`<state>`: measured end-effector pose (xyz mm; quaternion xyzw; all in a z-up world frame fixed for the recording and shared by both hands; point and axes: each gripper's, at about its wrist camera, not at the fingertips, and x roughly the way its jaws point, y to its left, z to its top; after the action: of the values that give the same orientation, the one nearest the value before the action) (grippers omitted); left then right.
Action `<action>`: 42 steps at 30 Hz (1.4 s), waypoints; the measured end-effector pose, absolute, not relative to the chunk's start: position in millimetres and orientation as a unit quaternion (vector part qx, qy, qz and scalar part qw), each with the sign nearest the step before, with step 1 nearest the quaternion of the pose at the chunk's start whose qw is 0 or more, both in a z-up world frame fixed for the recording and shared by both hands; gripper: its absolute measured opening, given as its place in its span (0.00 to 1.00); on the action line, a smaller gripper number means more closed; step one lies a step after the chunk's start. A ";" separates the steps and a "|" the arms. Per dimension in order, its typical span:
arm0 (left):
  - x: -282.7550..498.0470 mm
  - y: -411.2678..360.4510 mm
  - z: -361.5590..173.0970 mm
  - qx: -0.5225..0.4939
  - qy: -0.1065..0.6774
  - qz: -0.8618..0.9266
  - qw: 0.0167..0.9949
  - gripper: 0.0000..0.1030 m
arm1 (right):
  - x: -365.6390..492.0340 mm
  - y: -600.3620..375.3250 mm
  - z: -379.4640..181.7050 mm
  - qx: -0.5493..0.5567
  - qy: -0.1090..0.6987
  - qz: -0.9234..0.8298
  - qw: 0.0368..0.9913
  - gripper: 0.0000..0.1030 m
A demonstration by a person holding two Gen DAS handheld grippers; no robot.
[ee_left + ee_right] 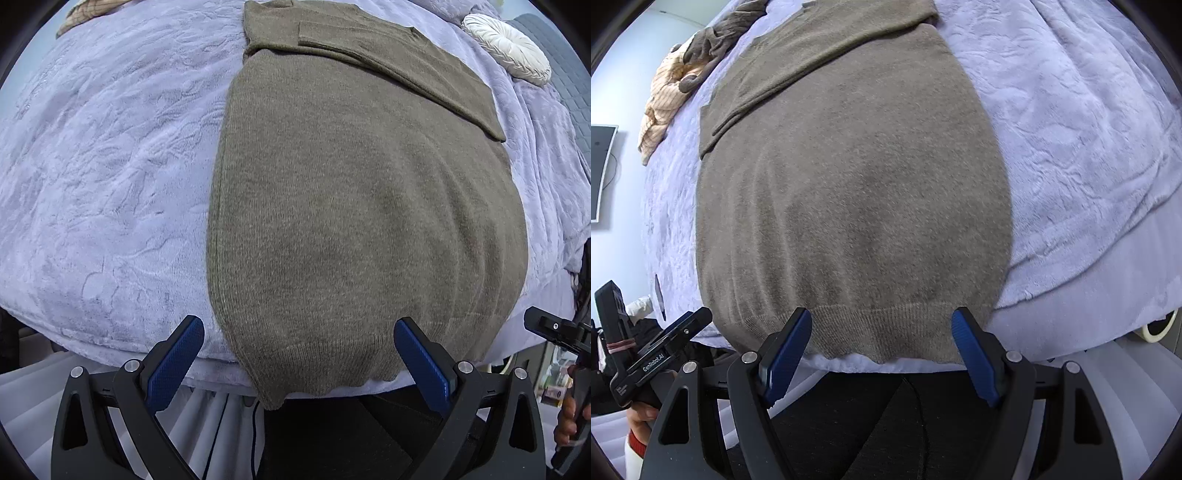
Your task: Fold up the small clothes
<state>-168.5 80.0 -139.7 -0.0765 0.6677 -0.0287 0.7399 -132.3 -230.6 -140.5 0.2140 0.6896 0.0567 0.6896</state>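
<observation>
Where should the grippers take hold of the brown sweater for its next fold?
Probably at the ribbed hem, one corner per gripper, coming from the near bed edge. The brown sweater lies flat with its sleeves folded in, and its hem overhangs the blanket, giving the open jaws room.

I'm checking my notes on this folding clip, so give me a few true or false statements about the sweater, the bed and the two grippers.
1. The sweater lies on a lilac blanket. True.
2. Both sleeves stick straight out sideways. False: they are folded across the chest.
3. The left gripper is open. True.
4. The right gripper is clamped on the hem. False: its jaws stand open at the hem, with nothing pinched.
5. A white round cushion lies beyond the sweater. True.
</observation>
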 end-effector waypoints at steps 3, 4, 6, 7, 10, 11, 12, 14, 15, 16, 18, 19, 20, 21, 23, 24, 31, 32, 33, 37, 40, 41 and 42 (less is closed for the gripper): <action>-174.4 87.2 -148.6 -0.093 0.669 -0.043 0.736 1.00 | -138.7 -236.8 -144.9 0.221 0.690 0.052 0.687 0.78; -175.9 88.9 -152.2 -0.098 0.671 -0.046 0.734 1.00 | -140.2 -239.0 -146.8 0.223 0.691 0.049 0.686 0.78; -179.4 91.1 -162.2 -0.107 0.678 -0.051 0.726 1.00 | -144.0 -245.0 -152.2 0.230 0.693 0.044 0.682 0.78; -180.8 91.0 -167.2 -0.109 0.682 -0.053 0.722 1.00 | -145.2 -247.9 -154.8 0.234 0.694 0.042 0.680 0.78; -184.8 86.2 -180.7 -0.122 0.687 -0.064 0.713 1.00 | -150.7 -257.8 -165.5 0.247 0.698 0.035 0.672 0.79; -185.8 84.3 -183.5 -0.122 0.688 -0.065 0.713 1.00 | -152.5 -260.8 -169.3 0.248 0.700 0.033 0.669 0.78; -186.4 81.6 -186.4 -0.121 0.688 -0.069 0.712 1.00 | -154.1 -263.1 -173.0 0.244 0.703 0.030 0.667 0.78; -186.5 76.6 -191.9 -0.119 0.690 -0.076 0.710 1.00 | -156.5 -265.2 -178.2 0.228 0.708 0.029 0.667 0.79; -186.8 75.1 -194.9 -0.119 0.692 -0.080 0.708 1.00 | -157.7 -265.2 -181.0 0.218 0.711 0.032 0.668 0.79; -185.3 72.4 -196.6 -0.121 0.693 -0.082 0.706 1.00 | -158.8 -264.8 -184.4 0.207 0.714 0.034 0.668 0.78; -184.6 70.9 -202.6 -0.127 0.697 -0.087 0.700 1.00 | -159.1 -264.4 -190.4 0.199 0.717 0.043 0.667 0.78; -184.4 70.1 -205.4 -0.131 0.699 -0.087 0.697 1.00 | -159.0 -263.4 -194.0 0.198 0.716 0.049 0.668 0.78; -185.7 71.6 -206.5 -0.133 0.699 -0.085 0.698 1.00 | -158.6 -262.4 -197.7 0.196 0.716 0.054 0.668 0.78; -186.4 71.8 -206.7 -0.134 0.697 -0.084 0.699 1.00 | -158.1 -261.9 -201.6 0.197 0.715 0.058 0.668 0.78; -186.5 72.7 -206.5 -0.138 0.693 -0.082 0.702 0.91 | -156.5 -260.6 -210.2 0.209 0.714 0.066 0.665 0.78; -186.7 75.5 -206.0 -0.140 0.692 -0.080 0.703 0.80 | -155.8 -260.4 -214.9 0.218 0.716 0.070 0.659 0.78; -189.1 95.5 -197.2 -0.225 0.682 -0.118 0.686 0.21 | -159.4 -276.9 -217.9 0.305 0.709 0.096 0.628 0.14; -189.9 99.1 -193.1 -0.233 0.677 -0.121 0.688 0.21 | -160.6 -279.6 -213.6 0.319 0.702 0.106 0.628 0.14; -189.9 102.5 -187.6 -0.247 0.669 -0.127 0.689 0.11 | -161.5 -282.2 -207.9 0.332 0.694 0.117 0.627 0.14; -183.0 111.7 -166.3 -0.290 0.645 -0.146 0.692 0.10 | -158.5 -290.6 -189.2 0.382 0.672 0.150 0.617 0.13; -170.3 108.3 -148.0 -0.293 0.628 -0.160 0.702 0.10 | -151.9 -292.3 -176.7 0.413 0.655 0.177 0.608 0.13; -167.1 107.5 -142.2 -0.293 0.623 -0.165 0.706 0.10 | -153.3 -289.3 -174.0 0.420 0.649 0.186 0.607 0.13; -160.0 104.3 -135.5 -0.293 0.617 -0.168 0.710 0.10 | -152.6 -288.3 -169.5 0.425 0.645 0.192 0.606 0.13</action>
<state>-160.0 104.3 -135.6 -0.2934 0.6172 -0.1679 0.7105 -152.6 -288.3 -169.5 0.4247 0.6448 0.1919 0.6058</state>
